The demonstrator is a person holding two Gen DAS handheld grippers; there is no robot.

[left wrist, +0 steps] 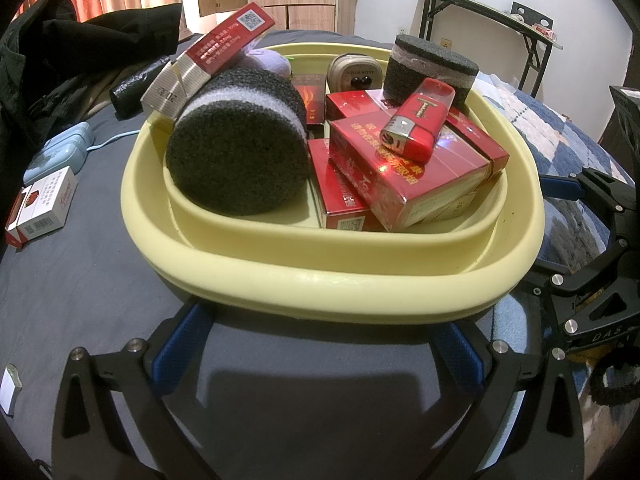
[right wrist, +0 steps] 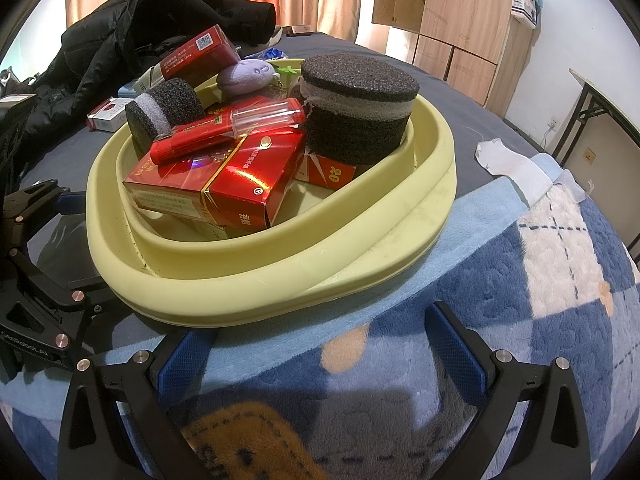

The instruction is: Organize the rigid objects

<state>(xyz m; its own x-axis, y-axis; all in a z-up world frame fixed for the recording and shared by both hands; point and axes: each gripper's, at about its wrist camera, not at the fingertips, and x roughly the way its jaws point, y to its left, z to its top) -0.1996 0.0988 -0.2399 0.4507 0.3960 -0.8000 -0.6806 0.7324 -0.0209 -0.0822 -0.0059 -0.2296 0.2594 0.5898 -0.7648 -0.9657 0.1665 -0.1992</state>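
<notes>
A pale yellow basin (left wrist: 320, 276) (right wrist: 240, 288) sits on the bed. It holds several red cigarette boxes (left wrist: 408, 168) (right wrist: 224, 180) with a red lighter (left wrist: 416, 120) (right wrist: 224, 128) on top. A dark foam cylinder (left wrist: 240, 148) (right wrist: 164, 112) lies on its side and another (left wrist: 432, 72) (right wrist: 356, 108) stands upright. A red box (left wrist: 224, 44) leans on the lying cylinder, beside a purple plush (left wrist: 272, 62). My left gripper (left wrist: 324, 332) is open at the basin's near rim, holding nothing. My right gripper (right wrist: 320, 336) is open just short of the rim, over the blanket.
On the grey sheet to the left lie a white cigarette pack (left wrist: 44, 208), a light blue case (left wrist: 60, 152) and a black jacket (left wrist: 80, 40). A blue checked blanket (right wrist: 500, 280) and a white sock (right wrist: 508, 164) lie to the right. A folding table (left wrist: 500, 20) stands behind.
</notes>
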